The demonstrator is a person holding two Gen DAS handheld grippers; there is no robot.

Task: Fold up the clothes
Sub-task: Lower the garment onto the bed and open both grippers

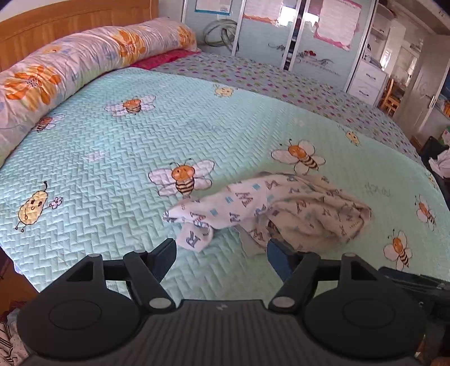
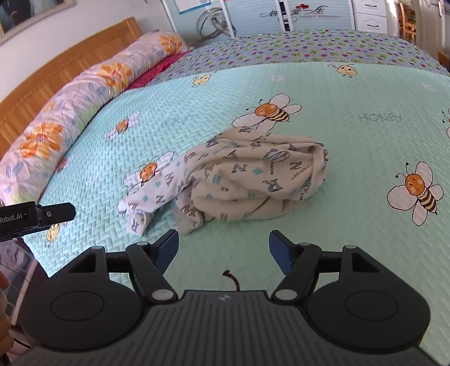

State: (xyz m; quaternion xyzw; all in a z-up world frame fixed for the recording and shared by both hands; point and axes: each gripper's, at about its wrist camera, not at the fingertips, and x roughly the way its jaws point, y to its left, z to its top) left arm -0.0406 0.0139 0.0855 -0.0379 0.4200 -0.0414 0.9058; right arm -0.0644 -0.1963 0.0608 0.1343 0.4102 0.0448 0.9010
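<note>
While garment (image 2: 247,174) lies crumpled ahead, long axis crosswise, both grippers (image 1: 220,253) (image 2: 223,247) are held wide open, empty; left nearer.

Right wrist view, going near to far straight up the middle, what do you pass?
Right gripper, jaws open and empty → crumpled letter-print garment → bee print on the green quilt → heart-patterned cover → cabinet doors.
</note>
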